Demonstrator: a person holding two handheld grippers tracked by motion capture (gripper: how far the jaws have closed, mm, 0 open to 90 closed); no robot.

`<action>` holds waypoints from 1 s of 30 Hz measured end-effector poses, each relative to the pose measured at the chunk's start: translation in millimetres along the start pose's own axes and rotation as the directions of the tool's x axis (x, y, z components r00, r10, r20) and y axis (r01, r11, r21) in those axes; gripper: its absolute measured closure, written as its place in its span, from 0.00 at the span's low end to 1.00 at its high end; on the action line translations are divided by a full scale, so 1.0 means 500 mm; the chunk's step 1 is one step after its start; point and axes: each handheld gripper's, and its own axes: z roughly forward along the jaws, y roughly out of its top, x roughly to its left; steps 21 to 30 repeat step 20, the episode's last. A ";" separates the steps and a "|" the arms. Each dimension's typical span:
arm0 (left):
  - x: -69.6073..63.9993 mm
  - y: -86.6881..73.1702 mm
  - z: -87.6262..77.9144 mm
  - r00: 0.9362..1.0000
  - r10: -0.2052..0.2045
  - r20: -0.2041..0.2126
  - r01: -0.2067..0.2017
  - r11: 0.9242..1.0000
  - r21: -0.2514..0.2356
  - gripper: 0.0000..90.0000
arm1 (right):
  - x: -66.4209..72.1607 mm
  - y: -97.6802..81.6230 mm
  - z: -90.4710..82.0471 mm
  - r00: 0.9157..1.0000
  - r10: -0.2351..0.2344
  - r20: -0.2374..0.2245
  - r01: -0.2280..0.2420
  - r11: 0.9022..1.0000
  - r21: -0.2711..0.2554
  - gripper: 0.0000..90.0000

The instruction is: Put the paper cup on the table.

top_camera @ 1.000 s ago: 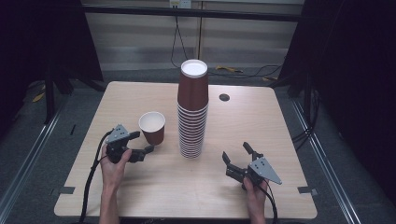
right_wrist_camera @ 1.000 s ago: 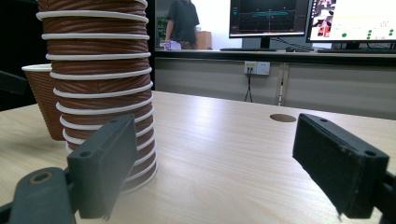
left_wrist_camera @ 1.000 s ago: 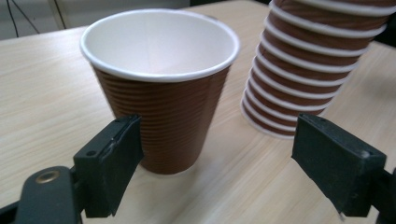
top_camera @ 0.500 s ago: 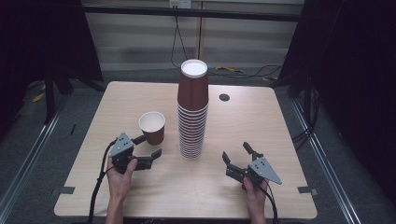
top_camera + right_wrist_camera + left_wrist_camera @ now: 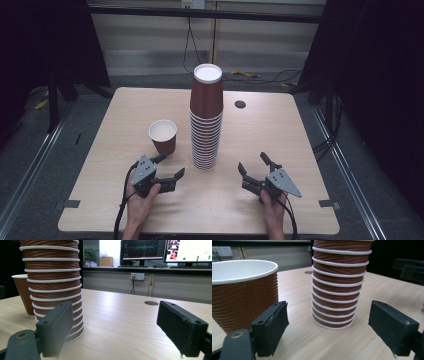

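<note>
Since the left gripper [image 5: 167, 166] had drawn back from the single cup [image 5: 163, 136] (jaws apart, empty), that cup stood released left of the stack [image 5: 205, 117], the right gripper [image 5: 256, 167] open too.

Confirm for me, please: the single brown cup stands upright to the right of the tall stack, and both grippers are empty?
Not quite: in the high view the single cup stands upright to the left of the tall stack, not its right. Both the left gripper and right gripper are empty.

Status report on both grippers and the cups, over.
Left gripper open, empty, beside the single paper cup. Right gripper open, empty. Cup stack upright between them. Nothing in the way.
</note>
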 end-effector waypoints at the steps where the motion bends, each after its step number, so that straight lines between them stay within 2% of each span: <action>1: -0.003 -0.001 0.001 1.000 0.005 0.004 -0.005 1.000 0.006 0.17 | 0.000 0.000 0.000 1.000 0.000 0.000 0.000 1.000 0.000 0.15; 2: -0.003 -0.001 0.001 1.000 0.027 0.002 -0.027 1.000 0.013 0.17 | 0.000 0.000 0.000 1.000 0.000 0.000 0.000 1.000 0.000 0.15; 4: -0.007 -0.007 0.002 1.000 0.020 0.002 -0.020 1.000 -0.009 0.17 | 0.000 0.000 0.000 1.000 0.000 0.000 0.000 1.000 0.000 0.15; 7: -0.014 -0.021 0.000 1.000 0.002 -0.017 -0.002 1.000 -0.030 0.17 | 0.000 0.000 0.000 1.000 0.000 0.000 0.000 1.000 0.000 0.15; 9: -0.018 -0.020 0.001 0.999 -0.032 0.015 0.032 0.998 -0.062 0.17 | 0.000 0.000 0.000 1.000 0.000 -0.001 0.000 1.000 0.000 0.15; 10: -0.021 -0.022 0.004 1.000 -0.024 0.013 0.025 0.998 -0.050 0.17 | 0.000 0.000 0.000 1.000 0.000 -0.002 0.000 1.000 0.000 0.15; 12: -0.025 -0.023 0.001 1.000 0.007 0.006 -0.007 0.998 -0.058 0.17 | 0.000 0.000 0.000 1.000 -0.001 0.001 0.001 1.000 0.001 0.15; 14: -0.029 -0.028 -0.008 1.000 0.003 -0.015 -0.005 0.994 -0.113 0.17 | 0.000 0.000 -0.001 1.000 0.000 0.002 0.000 1.000 0.002 0.15; 16: -0.035 -0.034 -0.017 0.999 0.036 -0.040 -0.042 0.986 -0.158 0.17 | 0.000 0.000 -0.001 1.000 0.000 0.002 0.000 1.000 0.002 0.15; 18: -0.041 -0.036 -0.021 0.997 0.049 -0.063 -0.059 0.981 -0.184 0.17 | 0.000 0.000 -0.001 1.000 0.000 0.002 0.000 1.000 0.002 0.15; 20: -0.036 -0.037 -0.022 0.998 0.032 -0.055 -0.041 0.983 -0.180 0.17 | -0.001 0.000 0.000 1.000 0.006 0.000 -0.006 1.000 0.005 0.15; 30: -0.036 -0.037 -0.022 0.998 0.032 -0.055 -0.041 0.983 -0.180 0.17 | -0.001 0.000 0.000 1.000 0.006 0.000 -0.006 1.000 0.005 0.15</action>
